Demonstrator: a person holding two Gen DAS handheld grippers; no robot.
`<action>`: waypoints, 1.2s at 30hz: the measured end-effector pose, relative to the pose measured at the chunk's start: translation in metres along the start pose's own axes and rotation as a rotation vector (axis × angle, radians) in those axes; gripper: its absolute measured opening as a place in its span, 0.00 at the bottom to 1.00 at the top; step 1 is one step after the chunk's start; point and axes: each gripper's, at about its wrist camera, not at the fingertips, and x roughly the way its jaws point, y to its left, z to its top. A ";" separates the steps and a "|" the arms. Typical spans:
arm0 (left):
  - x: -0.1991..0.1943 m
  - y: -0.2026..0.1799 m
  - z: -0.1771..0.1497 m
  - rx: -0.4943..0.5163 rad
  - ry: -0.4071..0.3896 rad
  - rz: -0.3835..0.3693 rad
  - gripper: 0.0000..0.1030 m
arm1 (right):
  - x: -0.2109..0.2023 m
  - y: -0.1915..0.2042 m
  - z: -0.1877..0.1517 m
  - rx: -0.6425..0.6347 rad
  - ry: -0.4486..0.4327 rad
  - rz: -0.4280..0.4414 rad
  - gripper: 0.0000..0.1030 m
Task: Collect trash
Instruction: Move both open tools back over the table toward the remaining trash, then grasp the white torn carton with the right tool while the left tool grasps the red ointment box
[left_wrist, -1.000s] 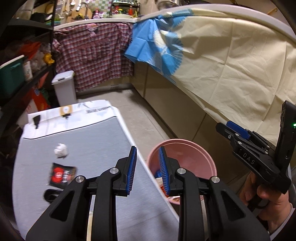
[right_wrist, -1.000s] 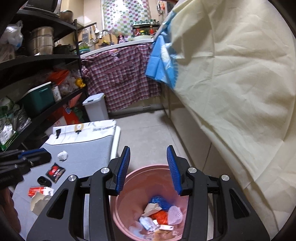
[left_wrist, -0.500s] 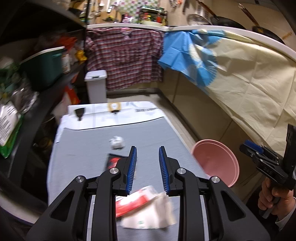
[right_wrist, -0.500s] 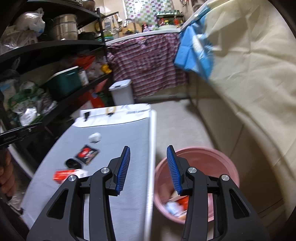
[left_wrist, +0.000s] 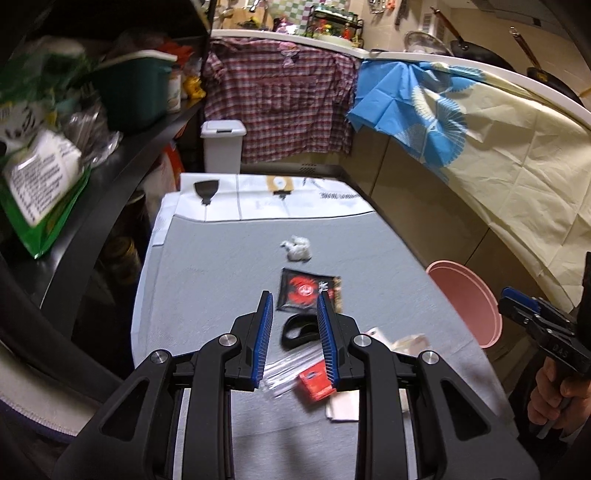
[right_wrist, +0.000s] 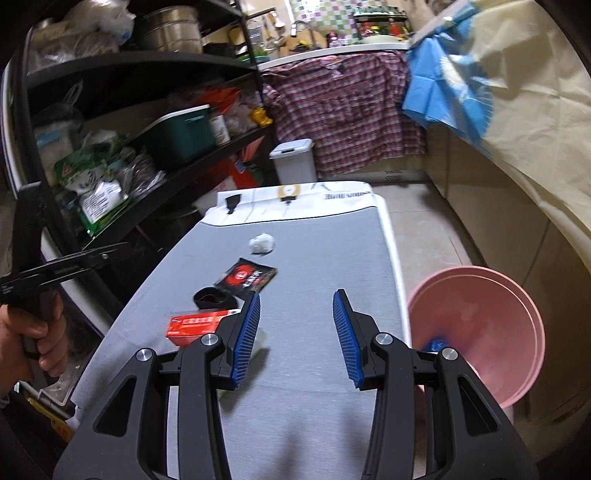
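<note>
Trash lies on the grey table (left_wrist: 207, 280): a crumpled white tissue (left_wrist: 296, 249), a black-and-red packet (left_wrist: 308, 290), a small black piece (left_wrist: 297, 329), a red wrapper with clear plastic (left_wrist: 314, 380) and beige paper (left_wrist: 408, 341). My left gripper (left_wrist: 294, 308) is open and empty, hovering above the black piece. My right gripper (right_wrist: 295, 304) is open and empty over the table (right_wrist: 325, 251), right of the red wrapper (right_wrist: 195, 325), black piece (right_wrist: 214, 297), packet (right_wrist: 246, 277) and tissue (right_wrist: 261, 243). The pink bin (right_wrist: 487, 325) stands on the floor to the right and also shows in the left wrist view (left_wrist: 469, 299).
Black shelves (right_wrist: 122, 74) loaded with bags and containers stand along the table's left side. A white lidded bin (left_wrist: 222, 146) and a plaid cloth (left_wrist: 280, 99) lie beyond the far end. Counters draped in cream and blue cloth (left_wrist: 498, 147) run along the right.
Both grippers have swung left from over the pink bin to over the table. The left one now hovers above the trash, with its jaws slightly wider.
</note>
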 end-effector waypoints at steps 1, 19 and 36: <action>0.003 0.003 -0.001 -0.005 0.005 -0.001 0.24 | 0.003 0.006 -0.001 -0.008 0.000 0.007 0.41; 0.066 0.012 -0.014 -0.004 0.104 -0.079 0.24 | 0.043 0.057 -0.032 -0.094 0.166 0.136 0.47; 0.123 0.016 -0.028 0.004 0.253 -0.039 0.22 | 0.067 0.059 -0.047 -0.154 0.266 0.100 0.40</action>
